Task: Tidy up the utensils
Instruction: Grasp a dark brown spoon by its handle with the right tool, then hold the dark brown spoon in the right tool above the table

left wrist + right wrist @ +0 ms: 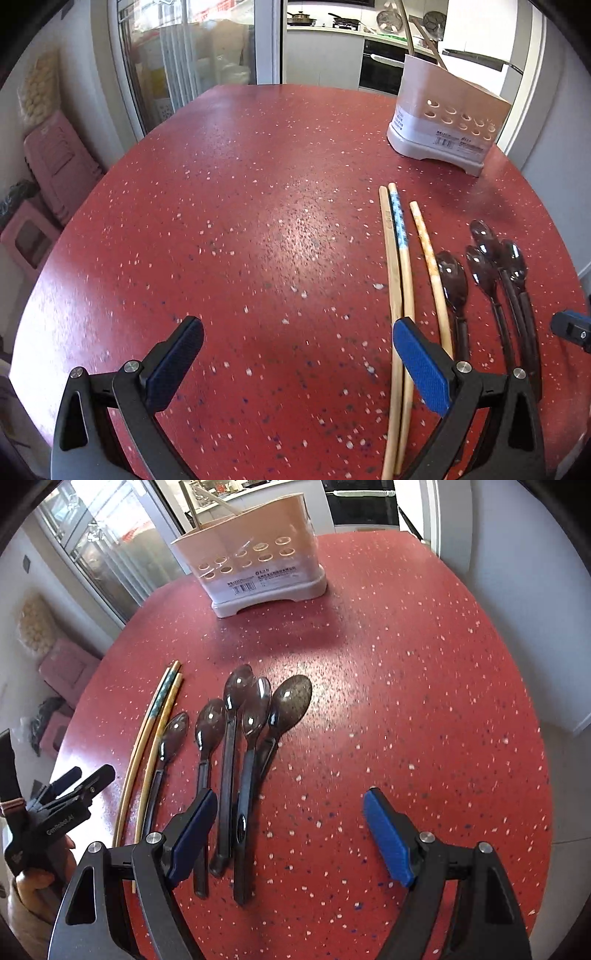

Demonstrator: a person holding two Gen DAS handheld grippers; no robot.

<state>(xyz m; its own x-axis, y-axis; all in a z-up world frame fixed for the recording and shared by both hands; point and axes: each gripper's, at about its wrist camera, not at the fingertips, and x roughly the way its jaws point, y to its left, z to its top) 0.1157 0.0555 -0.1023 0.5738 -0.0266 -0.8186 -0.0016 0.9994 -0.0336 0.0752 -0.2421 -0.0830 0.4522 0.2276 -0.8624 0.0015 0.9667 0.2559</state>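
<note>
Waiting on the table, nearly all the utensils are still unsorted.

Three chopsticks [400, 280] lie side by side on the red table [236, 229], and just beside them five dark spoons [236, 738] are fanned out with bowls toward the holder [255, 565], some overlapping. The holder stands upright well apart from them at the far end; a couple of thin sticks already poke out of its top, so I judge a small part done and these eight pieces left. The left gripper [297, 363] hangs low over bare table with its jaws wide apart and nothing between them, its right pad just over the chopsticks' near ends. The right gripper [290, 840] is likewise spread and empty, its left pad above the spoon handles. Neither touches a utensil that I can see.
</note>
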